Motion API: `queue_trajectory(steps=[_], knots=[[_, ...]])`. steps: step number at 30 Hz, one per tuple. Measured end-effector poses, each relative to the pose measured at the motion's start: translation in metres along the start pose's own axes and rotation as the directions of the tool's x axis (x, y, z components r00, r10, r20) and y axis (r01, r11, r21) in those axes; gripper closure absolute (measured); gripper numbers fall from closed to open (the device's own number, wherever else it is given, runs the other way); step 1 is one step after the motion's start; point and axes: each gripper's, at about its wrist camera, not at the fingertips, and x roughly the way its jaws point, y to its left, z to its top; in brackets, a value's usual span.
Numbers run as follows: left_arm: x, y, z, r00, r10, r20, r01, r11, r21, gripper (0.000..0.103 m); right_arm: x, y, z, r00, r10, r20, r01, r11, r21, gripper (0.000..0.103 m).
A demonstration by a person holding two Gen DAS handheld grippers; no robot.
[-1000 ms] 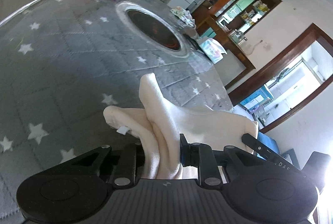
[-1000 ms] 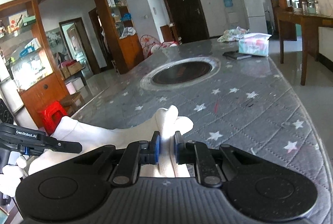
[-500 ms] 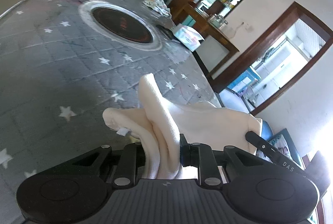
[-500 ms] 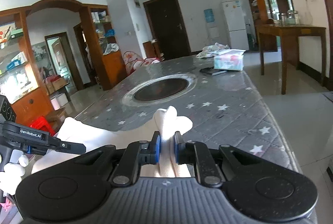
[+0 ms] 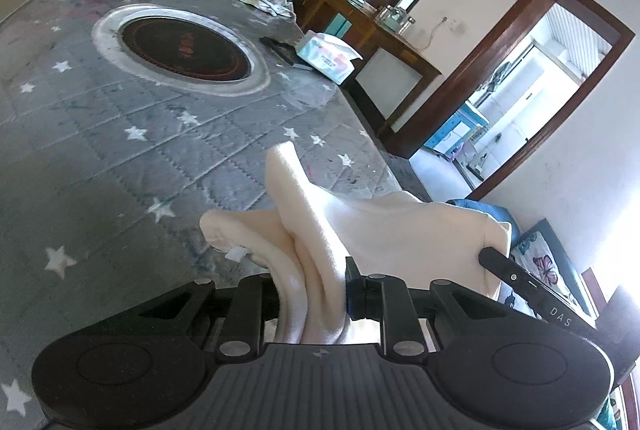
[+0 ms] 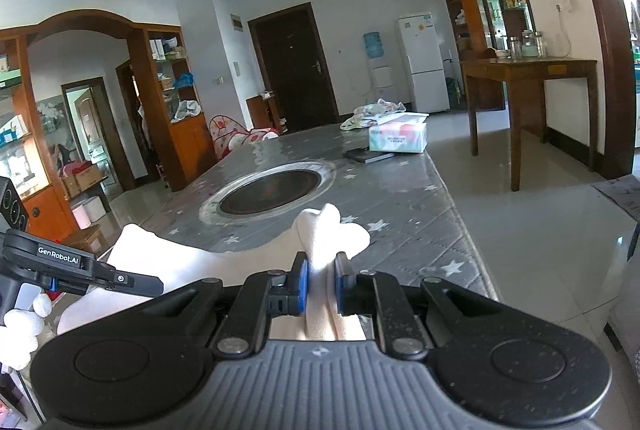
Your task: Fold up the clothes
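1. Firmly, the left gripper (image 5: 310,290) clamps a bunched edge of the cream garment (image 5: 392,226).
2. Likewise the right gripper (image 6: 320,286) pinches another edge of it between blue pads (image 6: 303,280).
3. Cloth hangs stretched between both, above the near end of the star-patterned table (image 6: 400,198).

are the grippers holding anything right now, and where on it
Both hold the cream garment. The left gripper is shut on a bunched edge at one end, the right gripper on a bunched edge at the other; the cloth spans between them.
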Motion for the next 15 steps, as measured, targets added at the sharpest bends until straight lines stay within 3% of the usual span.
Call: queue_trajectory(steps=[15], knots=[[0.035, -0.017, 0.023, 0.999, 0.020, -0.026, -0.019, 0.999, 0.045, 0.081, 0.022, -0.022, 0.015, 0.999, -0.049, 0.000, 0.049, 0.999, -0.003, 0.091]])
